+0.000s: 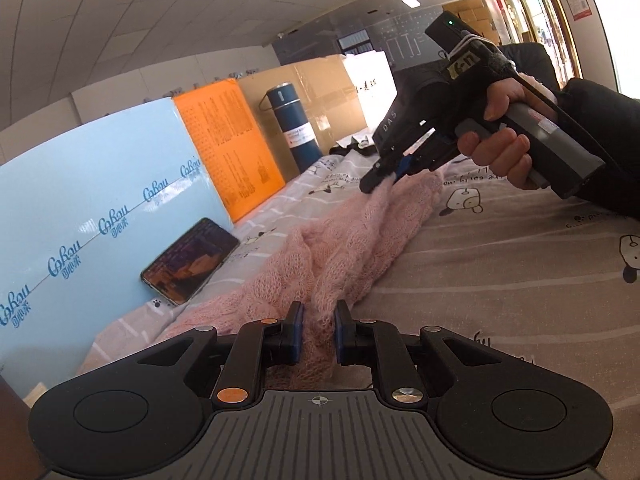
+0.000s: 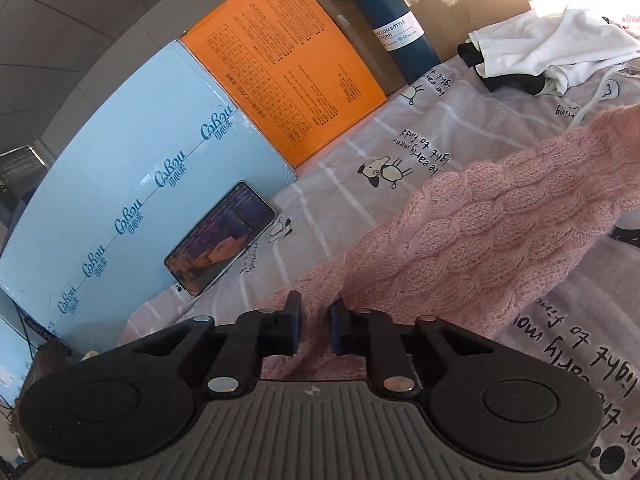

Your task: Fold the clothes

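Pink knit garment (image 1: 344,236) stretched as long band across bed sheet (image 1: 500,280), long axis running from bottom centre toward upper right of left wrist view. Left gripper (image 1: 318,334) jaws clamped on near end; right gripper (image 1: 384,176) jaws pinch far end, lifted off sheet. Each holds own end, neither nearer middle. Phone (image 1: 192,260) lies left.

Phone (image 2: 221,239) leans on blue box (image 2: 132,168); flask (image 2: 390,24) upright.

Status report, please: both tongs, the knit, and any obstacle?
Left tongs shut on pink knit. Right tongs shut on its other end. Knit lifted off the sheet, bunched. Phone beside it, apart.
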A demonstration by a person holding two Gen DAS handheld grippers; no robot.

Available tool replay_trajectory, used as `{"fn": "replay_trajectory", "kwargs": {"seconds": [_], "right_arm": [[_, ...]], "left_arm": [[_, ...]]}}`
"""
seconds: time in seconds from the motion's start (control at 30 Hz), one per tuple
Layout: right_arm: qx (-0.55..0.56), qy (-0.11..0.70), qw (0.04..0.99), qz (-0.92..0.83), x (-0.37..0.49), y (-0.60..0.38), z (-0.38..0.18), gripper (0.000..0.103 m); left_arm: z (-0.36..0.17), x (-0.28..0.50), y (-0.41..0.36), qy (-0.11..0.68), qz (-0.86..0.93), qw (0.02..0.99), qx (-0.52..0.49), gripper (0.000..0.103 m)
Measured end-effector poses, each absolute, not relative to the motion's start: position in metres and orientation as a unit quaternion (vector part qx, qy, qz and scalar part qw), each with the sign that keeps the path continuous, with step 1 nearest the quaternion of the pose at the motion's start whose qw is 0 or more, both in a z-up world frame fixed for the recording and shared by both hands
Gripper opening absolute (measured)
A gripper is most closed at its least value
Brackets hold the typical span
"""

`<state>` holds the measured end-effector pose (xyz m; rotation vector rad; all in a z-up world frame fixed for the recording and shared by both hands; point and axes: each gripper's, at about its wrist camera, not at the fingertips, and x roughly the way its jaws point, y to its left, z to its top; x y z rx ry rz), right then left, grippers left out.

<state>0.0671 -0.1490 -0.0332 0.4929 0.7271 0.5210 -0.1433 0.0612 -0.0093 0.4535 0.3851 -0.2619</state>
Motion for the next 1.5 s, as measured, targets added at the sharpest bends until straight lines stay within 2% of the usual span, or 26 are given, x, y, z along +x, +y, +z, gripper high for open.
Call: {"fn": "replay_trajectory", "kwargs": {"seconds": [0.23,0.4,0.53,0.73,0.8,0.83,0.87,0.9,0.93,0.97,1.07,1.2,1.4,1.43,1.47,1.5], "right_arm": [[0.2,0.263,0.909,0.253,-0.003,-0.171,-0.01,0.008],[0.176,0.241,0.921,0.25,-0.051,-0.187,0.001,0.008],[0.148,0.264,0.916,0.263,-0.078,-0.192,-0.003,0.008],[0.133,0.341,0.891,0.269,-0.093,-0.197,-0.037,0.008],[0.132,0.344,0.887,0.278,-0.095,-0.202,-0.042,0.013],[0.133,0.342,0.886,0.283,-0.096,-0.206,-0.042,0.023],[0.135,0.335,0.887,0.287,-0.098,-0.211,-0.041,0.044],[0.142,0.318,0.893,0.286,-0.099,-0.218,-0.038,0.054],[0.15,0.298,0.901,0.276,-0.099,-0.227,-0.034,0.072],[0.161,0.279,0.911,0.259,-0.097,-0.236,-0.031,0.079],[0.192,0.236,0.935,0.182,-0.084,-0.263,-0.028,0.083],[0.243,0.211,0.947,0.006,-0.056,-0.303,-0.036,0.083],[0.255,0.235,0.935,-0.074,-0.012,-0.325,-0.055,0.08],[0.246,0.232,0.938,-0.072,-0.01,-0.323,-0.056,0.077],[0.235,0.235,0.941,-0.065,-0.007,-0.321,-0.056,0.065],[0.224,0.241,0.943,-0.056,-0.003,-0.317,-0.056,0.058]], "left_arm": [[0.016,-0.159,0.078,0.154,-0.12,0.965,0.174,0.013],[0.017,-0.177,0.086,0.164,-0.159,0.963,0.14,0.013],[0.009,-0.189,0.089,0.186,-0.185,0.957,0.125,0.013],[-0.013,-0.194,0.081,0.248,-0.203,0.935,0.15,0.015],[-0.018,-0.195,0.079,0.26,-0.206,0.929,0.161,0.019],[-0.019,-0.197,0.079,0.258,-0.208,0.929,0.165,0.019],[-0.017,-0.2,0.08,0.253,-0.215,0.929,0.161,0.02],[-0.016,-0.202,0.082,0.249,-0.222,0.93,0.156,0.021],[-0.014,-0.205,0.085,0.244,-0.232,0.931,0.144,0.023],[-0.012,-0.207,0.088,0.238,-0.243,0.931,0.132,0.025],[-0.003,-0.215,0.101,0.211,-0.259,0.937,0.097,0.029],[0.007,-0.221,0.118,0.184,-0.234,0.953,0.057,0.054],[-0.002,-0.2,0.133,0.239,-0.084,0.966,0.054,0.056],[-0.003,-0.199,0.134,0.241,-0.082,0.966,0.053,0.057],[-0.004,-0.199,0.135,0.243,-0.079,0.965,0.052,0.059],[-0.005,-0.199,0.136,0.245,-0.077,0.965,0.052,0.062]]}}
